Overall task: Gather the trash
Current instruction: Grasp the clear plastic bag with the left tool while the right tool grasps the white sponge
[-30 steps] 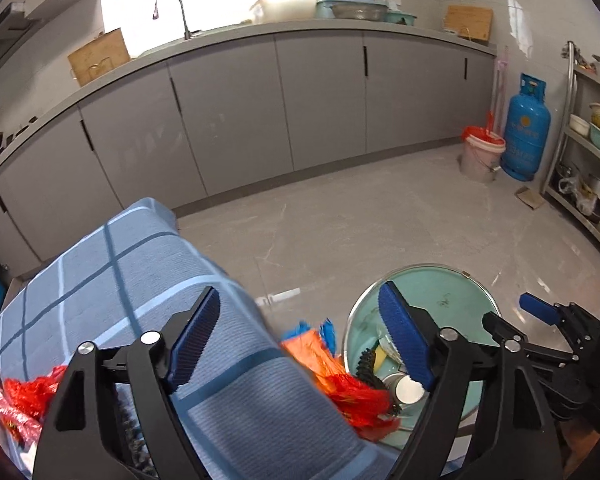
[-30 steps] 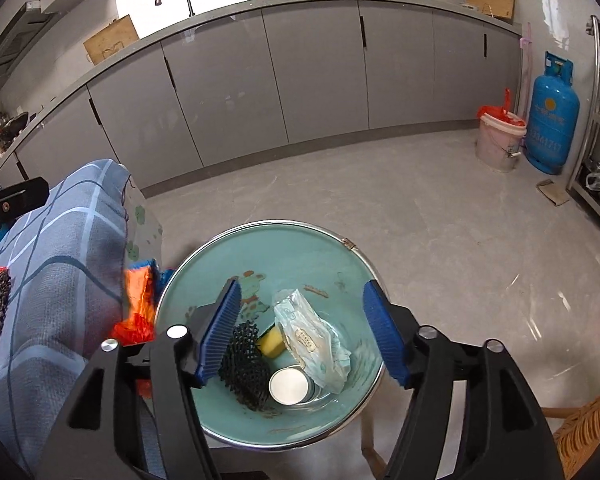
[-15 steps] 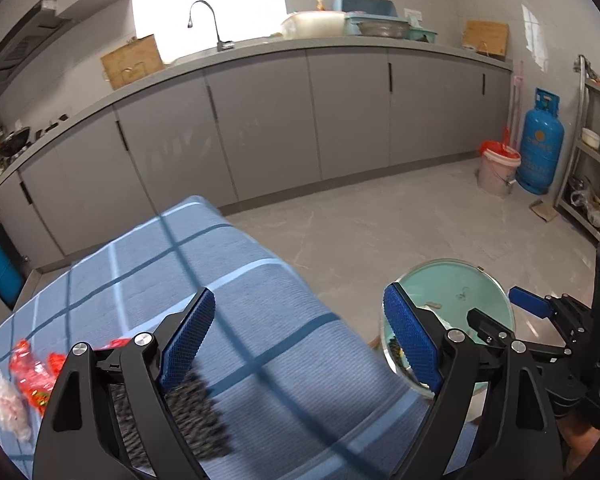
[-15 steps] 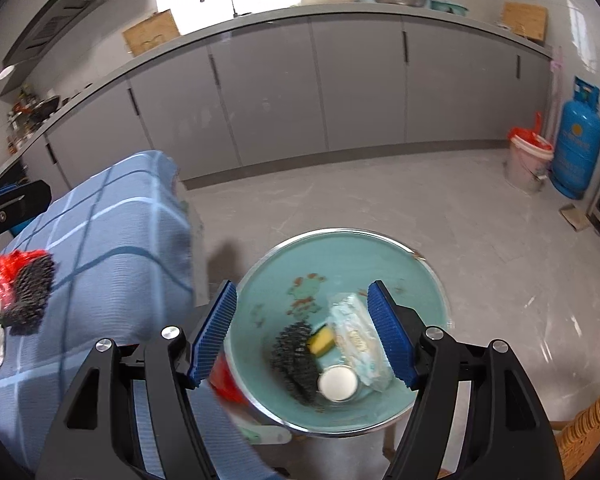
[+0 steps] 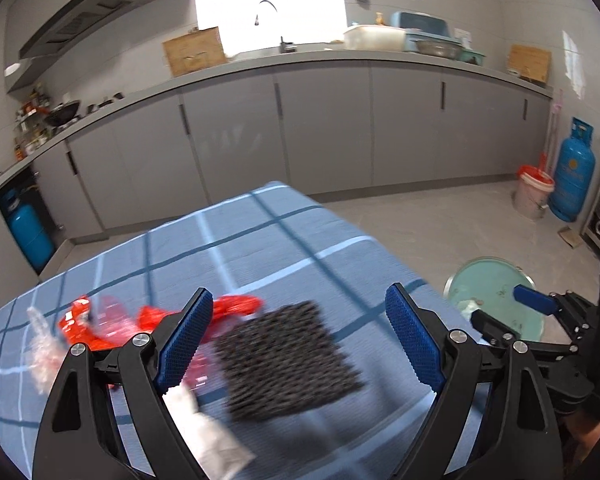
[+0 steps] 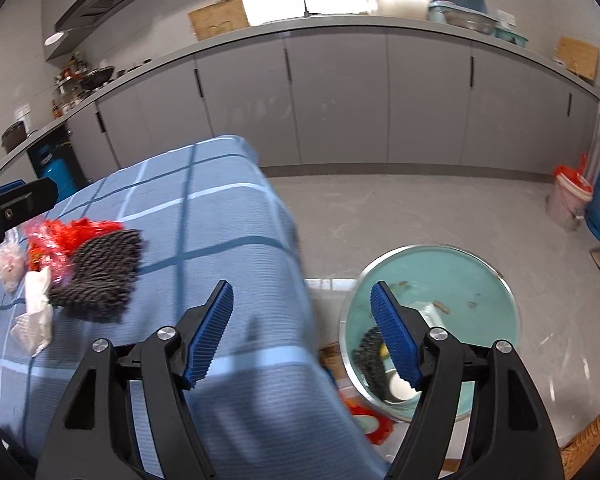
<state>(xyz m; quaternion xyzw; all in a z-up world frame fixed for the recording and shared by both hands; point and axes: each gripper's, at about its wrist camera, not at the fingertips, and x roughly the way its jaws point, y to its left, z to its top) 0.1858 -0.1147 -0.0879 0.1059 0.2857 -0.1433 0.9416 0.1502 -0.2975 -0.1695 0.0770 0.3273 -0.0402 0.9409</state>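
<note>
Lying on the blue checked tabletop (image 5: 283,248), the remaining trash formed one cluster: a black mesh scrubber (image 5: 287,364), red wrappers (image 5: 235,306) touching its far-left edge, a clear pinkish bag (image 5: 39,344) further left, and a crumpled white tissue (image 5: 211,436) at the near edge. The same cluster appeared at the left of the right wrist view, scrubber (image 6: 99,276) beside red wrappers (image 6: 59,236) and tissue (image 6: 35,308).

Left gripper (image 5: 295,340) hung over the scrubber, fingers (image 5: 185,338) spread wide, nothing between them; pads clear of the trash. Right gripper (image 6: 302,330) stood over the tabletop's right edge, fingers (image 6: 396,338) released and empty, its jaws having just been opening further.

Teal bin (image 6: 496,300) sat on the floor to the right of the tabletop, below its edge. Inside: another black scrubber, a white round item and a pale wrapper. A red scrap (image 6: 374,420) lay just outside the bin's near-left rim; whether it touched the rim could not be told.

Grey cabinets (image 5: 324,128) ran along the far wall; a blue gas cylinder (image 5: 572,176) and a red-rimmed bucket (image 5: 534,194) stood at far right.
</note>
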